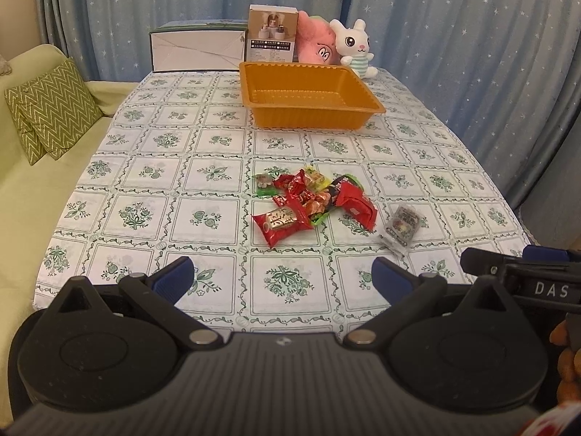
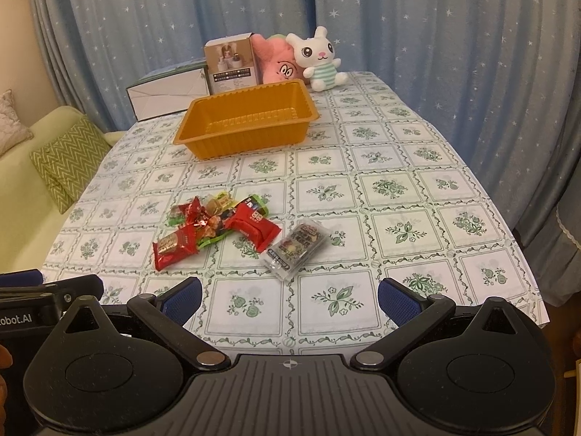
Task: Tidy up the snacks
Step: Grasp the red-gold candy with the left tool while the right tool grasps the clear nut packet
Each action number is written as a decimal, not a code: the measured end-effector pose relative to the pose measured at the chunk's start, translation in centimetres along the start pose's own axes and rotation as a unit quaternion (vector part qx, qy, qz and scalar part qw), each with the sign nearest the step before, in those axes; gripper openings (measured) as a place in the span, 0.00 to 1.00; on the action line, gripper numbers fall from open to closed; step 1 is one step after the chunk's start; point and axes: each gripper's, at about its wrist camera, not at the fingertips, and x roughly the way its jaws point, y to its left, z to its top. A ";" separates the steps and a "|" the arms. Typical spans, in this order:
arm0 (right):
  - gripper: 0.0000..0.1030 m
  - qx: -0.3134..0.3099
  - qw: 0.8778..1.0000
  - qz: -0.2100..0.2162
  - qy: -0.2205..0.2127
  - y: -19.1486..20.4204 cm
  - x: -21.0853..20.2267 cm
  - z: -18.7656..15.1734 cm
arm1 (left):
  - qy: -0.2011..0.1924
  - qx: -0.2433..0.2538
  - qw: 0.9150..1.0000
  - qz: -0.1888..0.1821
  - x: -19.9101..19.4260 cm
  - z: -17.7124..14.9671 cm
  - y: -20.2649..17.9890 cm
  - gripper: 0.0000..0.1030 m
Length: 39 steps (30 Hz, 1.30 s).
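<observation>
A pile of snack packets (image 1: pixel 308 200) lies mid-table, mostly red wrappers with some green and yellow; it also shows in the right wrist view (image 2: pixel 214 227). A clear packet (image 1: pixel 401 227) lies apart to the pile's right, also in the right wrist view (image 2: pixel 299 247). An empty orange tray (image 1: pixel 308 96) stands farther back, seen again in the right wrist view (image 2: pixel 247 121). My left gripper (image 1: pixel 281 278) is open and empty, short of the pile. My right gripper (image 2: pixel 289 299) is open and empty, short of the clear packet.
At the table's far end stand a white box (image 1: pixel 198 51), a small product carton (image 1: pixel 272 32), a pink plush (image 1: pixel 316 41) and a white bunny plush (image 1: pixel 356 47). A green sofa with zigzag cushions (image 1: pixel 51 109) is on the left. Blue star curtains hang behind.
</observation>
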 end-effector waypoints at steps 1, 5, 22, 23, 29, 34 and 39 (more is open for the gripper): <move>1.00 0.002 1.000 -0.001 0.001 -0.1 0.3 0.0 | 0.002 0.000 1.000 0.000 0.3 0.1 0.2 1.00; 1.00 0.019 1.000 -0.001 0.003 -0.6 1.5 0.3 | 0.012 0.002 1.000 -0.008 1.6 0.9 0.8 1.00; 0.82 0.064 0.998 0.003 0.023 -2.1 9.4 1.8 | 0.062 0.214 0.974 -0.046 12.6 4.4 0.7 0.78; 0.81 0.068 0.997 0.002 0.025 -2.3 10.0 1.8 | 0.067 0.229 0.970 -0.048 13.4 4.5 0.7 0.76; 0.72 0.083 0.996 0.001 0.036 -2.4 13.2 2.6 | 0.095 0.279 0.953 -0.068 17.1 5.1 0.5 0.67; 0.64 0.078 0.996 -0.008 0.049 -2.3 15.4 2.9 | 0.113 0.279 0.950 -0.084 18.6 5.4 0.5 0.50; 0.62 0.072 0.996 -0.010 0.059 -2.3 16.5 2.7 | 0.123 0.266 0.952 -0.093 18.9 4.9 0.7 0.37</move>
